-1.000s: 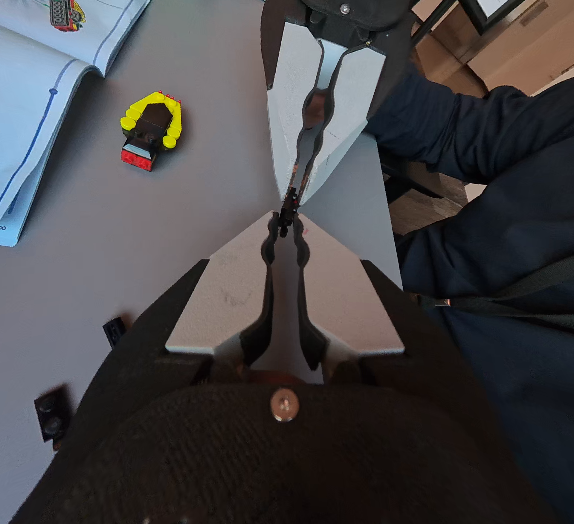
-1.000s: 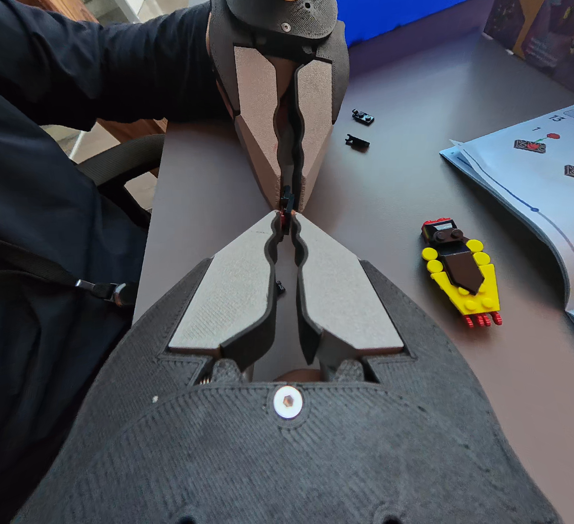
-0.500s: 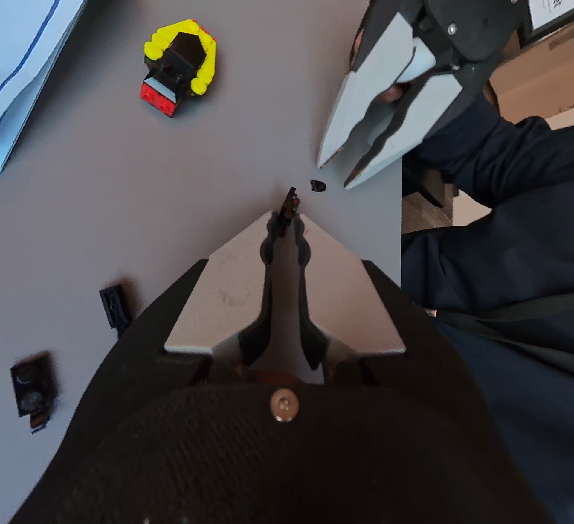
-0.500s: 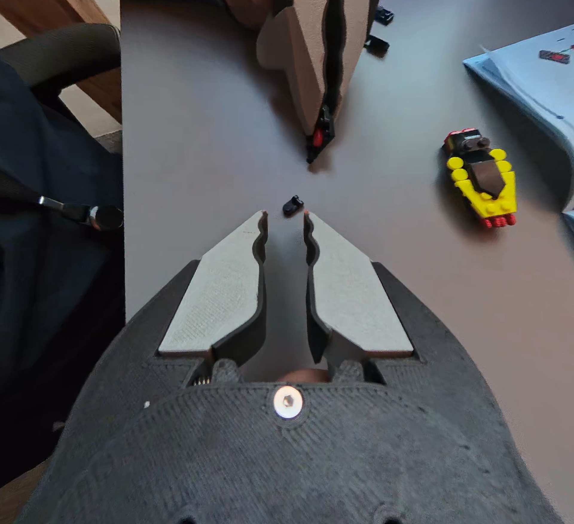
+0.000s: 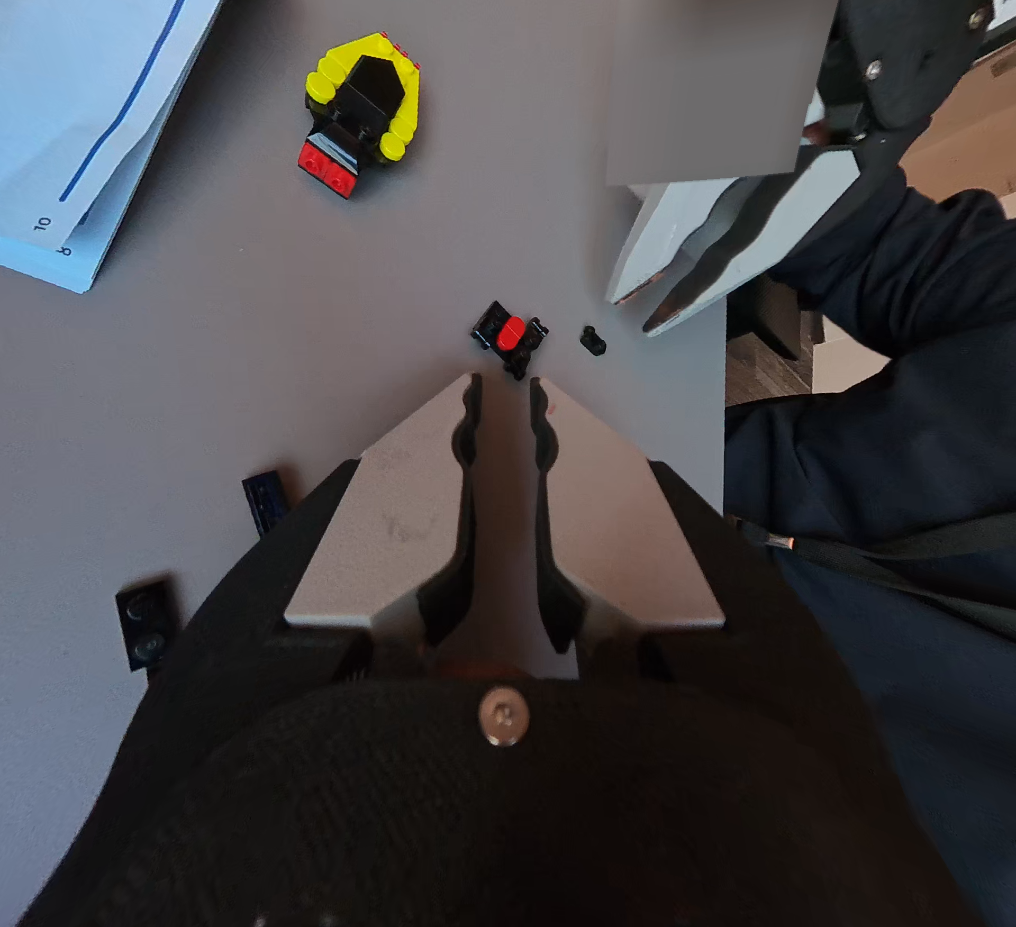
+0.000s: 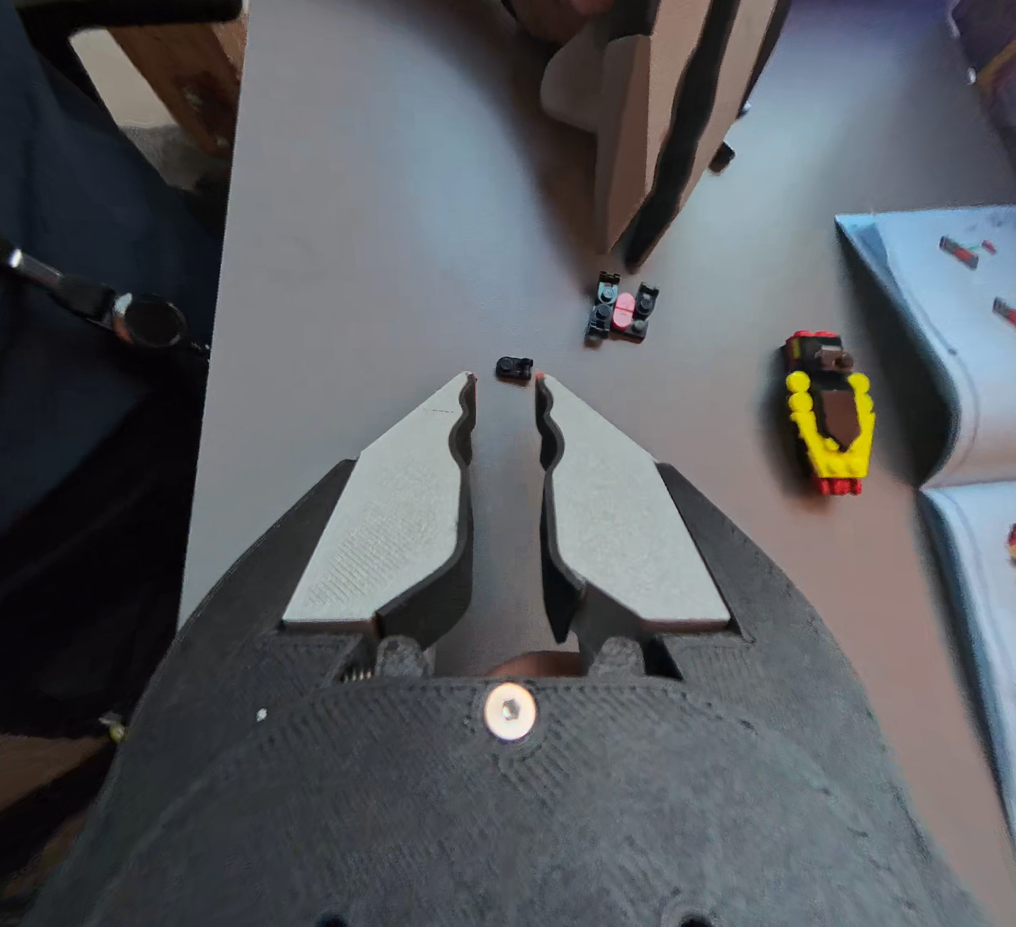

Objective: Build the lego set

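Both my tongs are parted and empty. My left gripper hangs over the grey table, and just past its tips, at frame centre, lies the small black sub-assembly with a red tile on top. In the right wrist view my right gripper has its tips on either side of a tiny black clip, which looks loose on the table just right of the sub-assembly as the left view shows it. The yellow model sits in the upper middle of the left view, well apart, beside the open booklet at upper left.

I judge these parts to be light, stiff and slick plastic; the clip could skitter or flip if one tip touches first. I would close squarely on its flat sides, low, near the table. The sub-assembly I would take by its black edges, not the smooth red tile, and gently, since its joints may pop apart.
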Demonstrator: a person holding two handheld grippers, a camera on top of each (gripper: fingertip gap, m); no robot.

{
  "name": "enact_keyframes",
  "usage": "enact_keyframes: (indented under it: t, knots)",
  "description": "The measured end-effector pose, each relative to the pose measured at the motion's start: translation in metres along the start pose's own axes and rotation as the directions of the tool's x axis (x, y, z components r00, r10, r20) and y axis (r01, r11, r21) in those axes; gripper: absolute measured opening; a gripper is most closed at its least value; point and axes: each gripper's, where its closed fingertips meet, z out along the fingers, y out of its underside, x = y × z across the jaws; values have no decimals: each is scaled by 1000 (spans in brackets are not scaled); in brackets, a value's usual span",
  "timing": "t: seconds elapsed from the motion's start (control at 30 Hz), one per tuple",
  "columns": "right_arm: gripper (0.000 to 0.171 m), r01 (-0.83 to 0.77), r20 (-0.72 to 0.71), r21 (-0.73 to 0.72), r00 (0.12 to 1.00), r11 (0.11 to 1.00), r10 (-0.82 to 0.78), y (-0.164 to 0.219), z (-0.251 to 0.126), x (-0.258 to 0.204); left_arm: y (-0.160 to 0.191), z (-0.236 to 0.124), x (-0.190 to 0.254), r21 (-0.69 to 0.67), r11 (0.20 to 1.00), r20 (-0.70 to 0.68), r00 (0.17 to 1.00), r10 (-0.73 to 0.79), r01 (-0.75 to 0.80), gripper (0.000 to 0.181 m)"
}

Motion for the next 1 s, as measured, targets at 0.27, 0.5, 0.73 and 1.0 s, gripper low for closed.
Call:
enact_keyframes:
  t: [0.27,0.5,0.73,1.0]
  knots:
    - [17,375,241,-145,911,916,-335,-8,12,-7,7,-5,2,-34,999,-15,999,38,-38,14]
    - [5,423,275,-217,891,880,-361,3,18,0,8,-6,1,-39,999,-27,999,29,-30,12]
    - [0,237,125,-204,969,950,-214,6,16,23,9,-5,1,-40,999,-27,999,32,-33,11]
    - [0,-8,-45,-100,999,995,3,11,10,57,9,-4,2,-47,998,-28,999,34,-36,8]
